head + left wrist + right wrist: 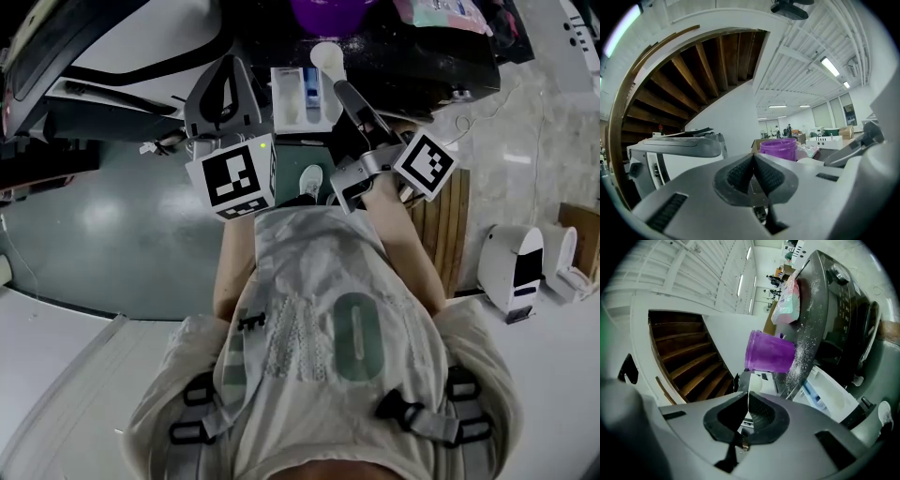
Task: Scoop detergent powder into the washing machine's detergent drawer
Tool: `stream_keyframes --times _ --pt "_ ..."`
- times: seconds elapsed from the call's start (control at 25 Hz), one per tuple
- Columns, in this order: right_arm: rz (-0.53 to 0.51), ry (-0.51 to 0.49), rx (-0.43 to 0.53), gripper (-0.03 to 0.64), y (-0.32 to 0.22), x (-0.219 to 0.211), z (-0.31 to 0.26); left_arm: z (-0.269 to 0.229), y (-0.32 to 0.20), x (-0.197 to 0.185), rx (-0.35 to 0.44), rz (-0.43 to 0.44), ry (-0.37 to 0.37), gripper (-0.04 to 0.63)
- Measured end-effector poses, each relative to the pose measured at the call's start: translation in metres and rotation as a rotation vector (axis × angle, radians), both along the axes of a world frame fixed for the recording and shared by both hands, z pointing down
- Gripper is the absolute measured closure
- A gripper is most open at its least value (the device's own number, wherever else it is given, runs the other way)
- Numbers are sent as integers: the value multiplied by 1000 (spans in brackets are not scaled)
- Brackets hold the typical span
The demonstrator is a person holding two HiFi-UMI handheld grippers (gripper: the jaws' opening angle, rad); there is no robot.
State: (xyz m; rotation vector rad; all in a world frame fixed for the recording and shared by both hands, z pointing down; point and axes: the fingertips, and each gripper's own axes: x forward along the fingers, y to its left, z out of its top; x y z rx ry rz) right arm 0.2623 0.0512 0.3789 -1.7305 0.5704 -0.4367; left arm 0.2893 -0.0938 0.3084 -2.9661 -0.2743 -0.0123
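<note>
The right gripper (pixel 343 90) pinches the white scoop (pixel 326 56) tight, right by the open detergent drawer (pixel 291 103). The left gripper (pixel 228 75) is squeezed shut on nothing, just beside the drawer.

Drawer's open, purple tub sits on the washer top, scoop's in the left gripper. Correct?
One thing wrong: the scoop is in the right gripper, jaws shut on its thin white handle, as the head view shows. The left gripper is shut on nothing. The drawer is open and the purple tub sits on the washer top.
</note>
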Motion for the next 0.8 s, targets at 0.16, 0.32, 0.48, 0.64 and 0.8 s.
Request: stream_keyframes --times 0.16,0.32,0.48,0.64,0.8 --pt "-35 -12 8 606 -5 -3 3 -1 -2 -4 0 -24 -2 574" --pt "-76 -24 21 606 -20 0 5 0 -18 -7 -7 -65 0 574" --pt "-106 -26 25 606 -32 4 4 2 -34 -11 -15 -101 -5 574" --pt "-135 -36 34 606 -44 5 5 3 -46 -14 -19 -131 -10 574" --pt "-144 -44 29 606 -49 6 10 1 -53 -16 -17 -142 1 574"
